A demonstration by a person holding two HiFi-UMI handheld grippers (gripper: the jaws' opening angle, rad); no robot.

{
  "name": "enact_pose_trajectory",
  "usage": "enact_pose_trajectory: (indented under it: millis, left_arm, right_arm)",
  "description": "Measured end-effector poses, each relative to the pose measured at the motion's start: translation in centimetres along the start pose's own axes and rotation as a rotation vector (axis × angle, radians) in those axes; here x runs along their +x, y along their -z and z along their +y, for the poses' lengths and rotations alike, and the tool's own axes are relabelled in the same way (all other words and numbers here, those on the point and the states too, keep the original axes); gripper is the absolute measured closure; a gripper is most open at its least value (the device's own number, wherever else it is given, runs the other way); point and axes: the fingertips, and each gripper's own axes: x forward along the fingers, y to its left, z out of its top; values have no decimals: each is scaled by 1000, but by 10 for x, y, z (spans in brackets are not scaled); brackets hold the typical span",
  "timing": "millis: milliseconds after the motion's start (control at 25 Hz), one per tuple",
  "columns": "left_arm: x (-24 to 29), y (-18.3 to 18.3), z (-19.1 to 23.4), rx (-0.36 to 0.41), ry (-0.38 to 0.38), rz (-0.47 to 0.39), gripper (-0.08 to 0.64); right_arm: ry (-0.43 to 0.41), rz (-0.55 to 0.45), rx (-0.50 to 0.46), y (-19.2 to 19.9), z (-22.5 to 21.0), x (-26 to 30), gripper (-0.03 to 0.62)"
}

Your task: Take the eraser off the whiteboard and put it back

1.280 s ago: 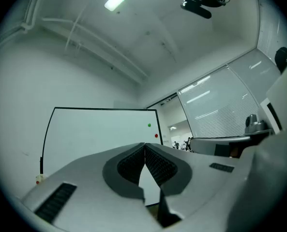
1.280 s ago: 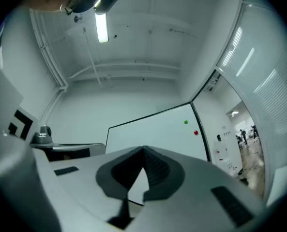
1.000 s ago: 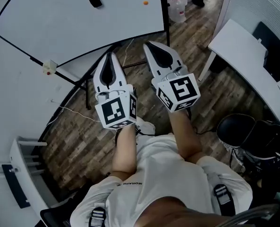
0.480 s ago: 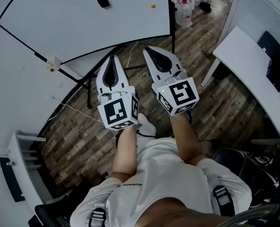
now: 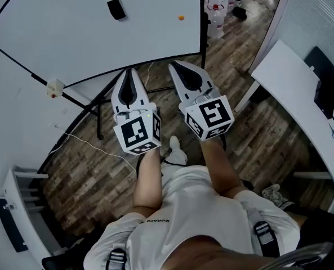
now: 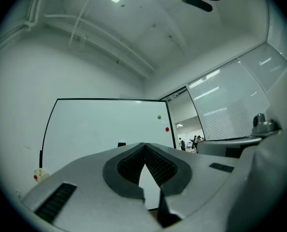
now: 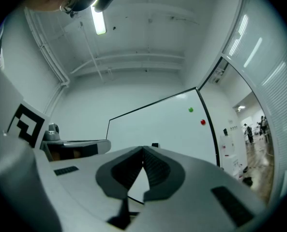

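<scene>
The eraser [image 5: 116,8] clung to the whiteboard [image 5: 155,32] at the upper left of the head view, well apart from both tools. The left tongs [image 5: 128,75] and right tongs [image 5: 178,67] were pressed together, empty, and aimed boardward, seemingly readied for the reach.

The whiteboard [image 5: 71,38] stands at the far side on the plank floor [image 5: 93,173]. A black eraser [image 5: 116,8] sticks to it, with an orange magnet [image 5: 181,17] to the right.
</scene>
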Motion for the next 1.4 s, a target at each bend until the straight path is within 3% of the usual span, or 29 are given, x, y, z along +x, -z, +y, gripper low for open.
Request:
enact_pose_trajectory:
  millis: [320,720,1040,1400]
  left_arm:
    - [70,19,13,-8,-12,26,557]
    - [140,43,53,4,-18,56,557]
    - [191,63,88,-10,5,67,557]
    - [237,88,98,-40,77,95,557]
  right_arm:
    - [10,36,12,15,-44,63,580]
    - [2,52,20,38,-66,139,580]
    - [38,61,3,55,-78,195,580]
    - [105,98,-3,77,-99,230,580]
